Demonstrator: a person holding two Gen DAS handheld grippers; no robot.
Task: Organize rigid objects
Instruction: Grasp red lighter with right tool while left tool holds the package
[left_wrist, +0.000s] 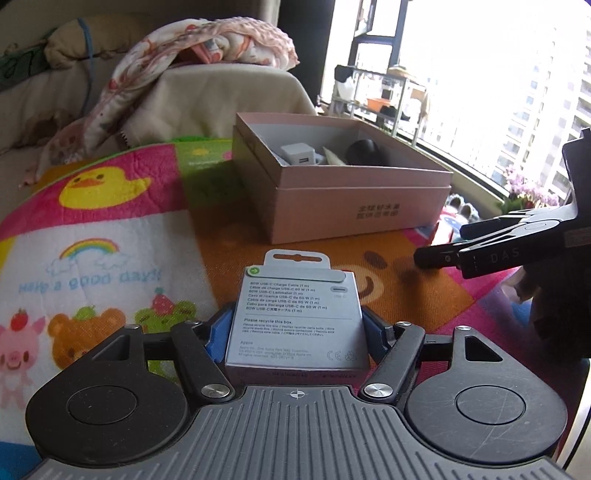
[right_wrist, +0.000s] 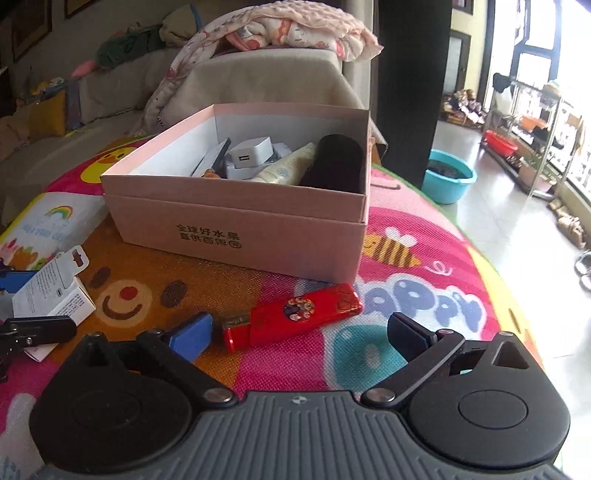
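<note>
A: How far along does the sorting look, starting from what is closest?

B: Closest, the left tool (left_wrist: 297, 332) is pinching the white cable box (left_wrist: 301, 314) between its blue pads (left_wrist: 373, 332); the box sits level and points toward the pink box (left_wrist: 362, 206), so it looks to be on its way there rather than stowed; the pictures do not settle whether it is lifted off the play mat (left_wrist: 258, 236) or resting on it.

A: And the other side?

B: The right tool (right_wrist: 299, 332) is spread wide and holds nothing; it hangs low over the mat with the red flat object (right_wrist: 295, 317) lying just ahead of its fingers, apart from them; that piece seems the likely next pick.

A: What is already put away?

B: Farther off, the pink box stands open and already holds a white charger (right_wrist: 247, 155), a cream tube (right_wrist: 288, 170), a black rounded object (right_wrist: 332, 162) and a dark-edged flat item (right_wrist: 212, 157); so a good share appears done.

A: What remains?

B: By this view, two things: the cable box in the left tool's grip and the red piece on the mat, near the pink box's front wall; beyond them a blanket-draped sofa (right_wrist: 258, 74).
</note>
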